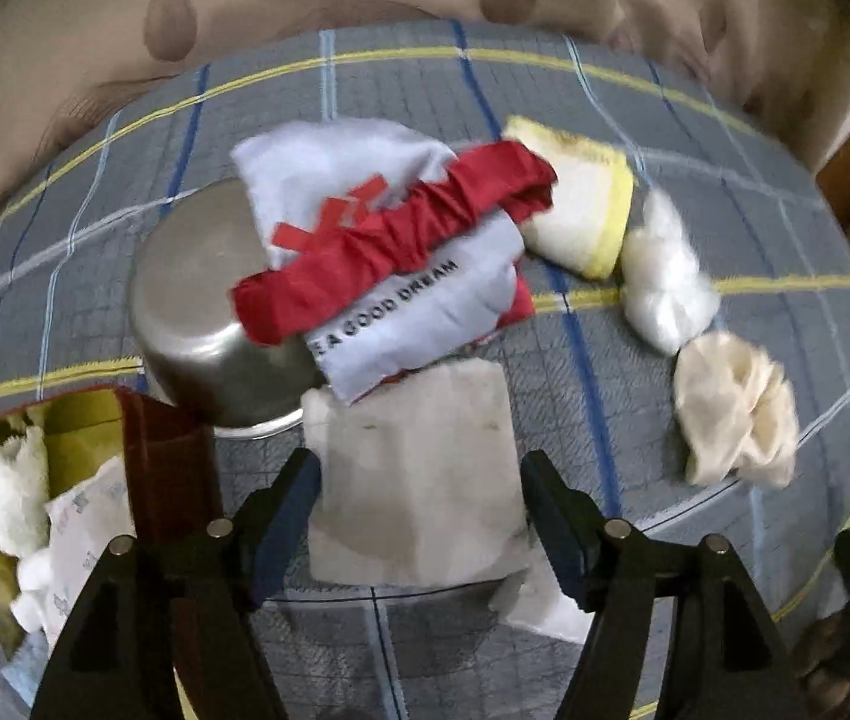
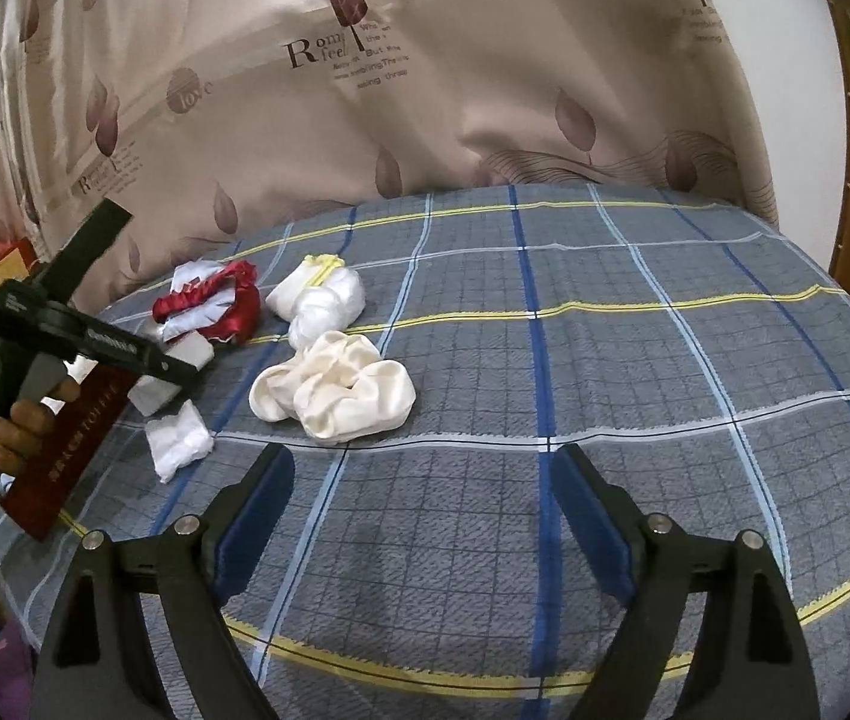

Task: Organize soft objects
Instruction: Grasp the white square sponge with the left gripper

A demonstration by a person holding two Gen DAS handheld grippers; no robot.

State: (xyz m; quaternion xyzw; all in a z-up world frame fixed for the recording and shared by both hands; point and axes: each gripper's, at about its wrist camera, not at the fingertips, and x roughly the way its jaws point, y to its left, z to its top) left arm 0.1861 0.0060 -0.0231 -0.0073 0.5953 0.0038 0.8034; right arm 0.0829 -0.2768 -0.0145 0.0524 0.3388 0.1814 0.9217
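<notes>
In the left wrist view my left gripper (image 1: 422, 480) is open, its jaws on either side of a pale folded cloth block (image 1: 419, 468) lying on the plaid bed cover; it is not closed on it. Behind it lies a white pouch with a red band (image 1: 389, 234), a white and yellow cloth (image 1: 580, 210), a white bundle (image 1: 664, 282) and a cream scrunched cloth (image 1: 736, 414). A red box (image 1: 83, 450) at the left holds white cloths. My right gripper (image 2: 425, 498) is open and empty above bare bed cover; the cream cloth (image 2: 335, 390) lies beyond it.
A steel bowl (image 1: 197, 300) lies on its side behind the red box. A small white cloth (image 2: 179, 438) lies near the box (image 2: 65, 450). The left tool and hand (image 2: 23, 360) show at the left of the right wrist view. A curtain (image 2: 425, 90) hangs behind the bed.
</notes>
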